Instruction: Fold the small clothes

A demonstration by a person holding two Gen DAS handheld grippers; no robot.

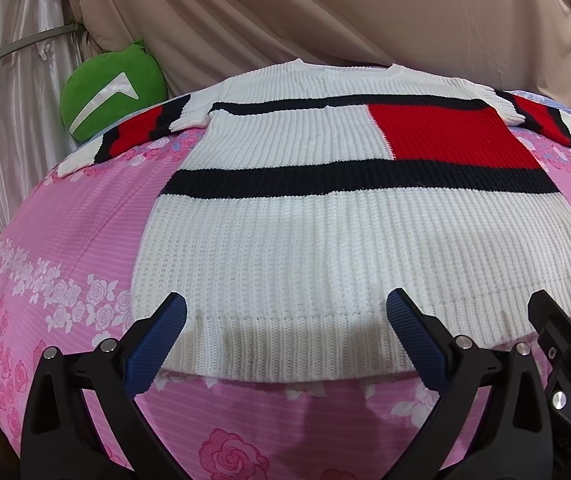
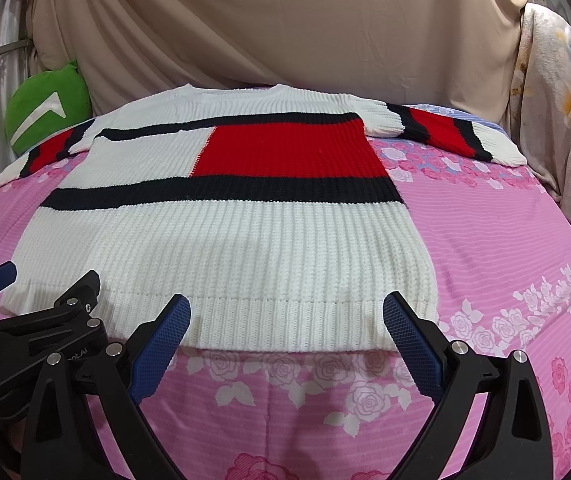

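Blue-padded left gripper and right gripper, both spread wide, hover at the white ribbed-knit sweater's hem, probably untouched; pinch both corners evenly.

Left wrist: low at the sweater's hem, facing the collar, close.
Right wrist: same direction, further right.
Shared: sweater, pink bed, green cushion.

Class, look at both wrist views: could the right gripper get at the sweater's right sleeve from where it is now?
Probably yes. The right gripper is open at the hem of the white knit sweater, and only bare pink floral bedsheet lies between it and the striped right sleeve. Whether it reaches that far is unclear.
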